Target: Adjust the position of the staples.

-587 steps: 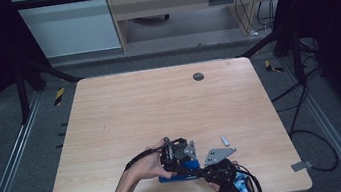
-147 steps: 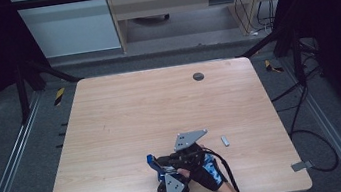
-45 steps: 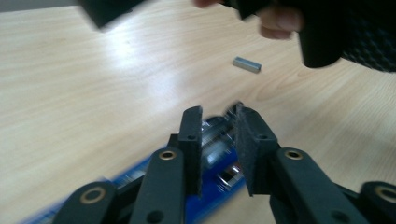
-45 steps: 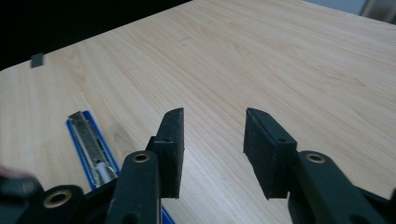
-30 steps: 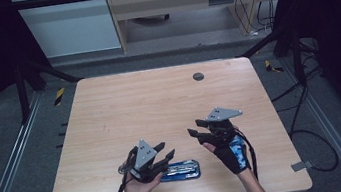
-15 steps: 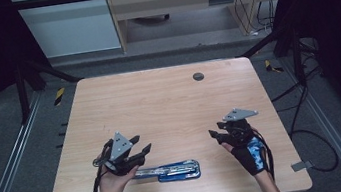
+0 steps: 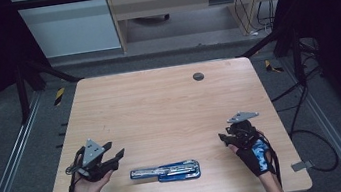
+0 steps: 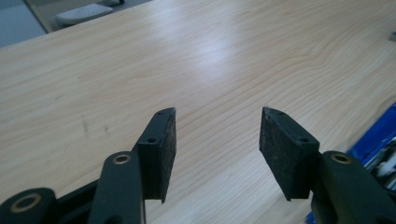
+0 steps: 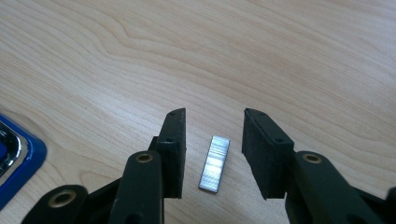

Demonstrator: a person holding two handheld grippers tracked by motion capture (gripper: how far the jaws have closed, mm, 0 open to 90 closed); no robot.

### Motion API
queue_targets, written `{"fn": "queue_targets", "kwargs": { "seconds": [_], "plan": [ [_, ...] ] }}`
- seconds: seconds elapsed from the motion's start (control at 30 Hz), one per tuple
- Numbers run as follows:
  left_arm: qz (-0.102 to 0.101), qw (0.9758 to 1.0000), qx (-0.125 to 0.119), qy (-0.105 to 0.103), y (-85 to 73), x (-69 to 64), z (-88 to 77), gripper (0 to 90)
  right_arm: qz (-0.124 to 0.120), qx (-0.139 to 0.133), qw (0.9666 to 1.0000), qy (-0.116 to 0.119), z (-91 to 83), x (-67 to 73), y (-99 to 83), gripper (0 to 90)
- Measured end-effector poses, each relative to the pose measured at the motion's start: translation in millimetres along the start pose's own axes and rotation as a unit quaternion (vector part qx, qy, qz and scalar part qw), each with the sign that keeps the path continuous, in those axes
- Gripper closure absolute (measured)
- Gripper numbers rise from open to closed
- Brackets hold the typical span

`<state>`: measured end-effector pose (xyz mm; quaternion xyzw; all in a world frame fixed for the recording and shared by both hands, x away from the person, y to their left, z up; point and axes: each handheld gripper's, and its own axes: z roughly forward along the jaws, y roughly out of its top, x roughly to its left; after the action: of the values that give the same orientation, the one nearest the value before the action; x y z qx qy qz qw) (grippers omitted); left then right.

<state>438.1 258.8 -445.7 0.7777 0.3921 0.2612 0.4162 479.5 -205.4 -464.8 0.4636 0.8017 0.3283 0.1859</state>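
Both hands low, apart; right tongs (image 9: 212,156) closing astride staple strip (image 9: 215,164).

No text, label, brand, number or sign can be read anywhere in these views. The blue stapler (image 7: 165,172) lying open on the counter (image 7: 160,107) carries no legible marking, the strip of staples (image 9: 214,164) between the pads of the right claw (image 9: 212,135) shows only bare ribbed metal, and the yellow and black striped patches (image 7: 59,95) on the floor bear no words.
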Motion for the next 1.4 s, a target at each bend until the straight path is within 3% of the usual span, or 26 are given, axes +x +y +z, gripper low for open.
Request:
{"fn": "queue_targets", "kwargs": {
  "seconds": [0.13, 0.3, 0.87, 1.17, 1.2, 1.4],
  "plan": [
    [-0.019, 0.9998, 0.005, 0.009, -10.5, 10.1, -0.2, 46.1, 0.0, 0.01, 0.9999, -0.005, 2.9, 0.1, -0.8, 64.4],
    [-0.028, 0.9995, 0.012, 0.013, -16.0, 14.8, 0.6, 46.0, 0.006, 0.033, 0.9994, -0.011, 7.6, 0.1, -0.9, 69.2],
    [-0.021, 0.9992, 0.025, 0.022, -18.7, 15.5, 4.4, 46.1, 0.005, 0.066, 0.9978, -0.003, 20.8, 1.5, 0.2, 74.0],
    [-0.018, 0.9992, 0.029, 0.019, -19.4, 14.8, 5.5, 46.2, 0.003, 0.071, 0.9975, -0.002, 23.3, 1.5, 0.9, 78.3],
    [-0.018, 0.9992, 0.03, 0.018, -19.4, 14.5, 5.8, 46.2, -0.006, 0.07, 0.9975, -0.004, 23.4, 0.4, 0.4, 78.3],
    [-0.016, 0.9992, 0.03, 0.018, -19.5, 14.1, 5.7, 46.2, -0.009, 0.068, 0.9976, 0.008, 19.9, -0.9, 0.1, 78.3]
  ]
}}
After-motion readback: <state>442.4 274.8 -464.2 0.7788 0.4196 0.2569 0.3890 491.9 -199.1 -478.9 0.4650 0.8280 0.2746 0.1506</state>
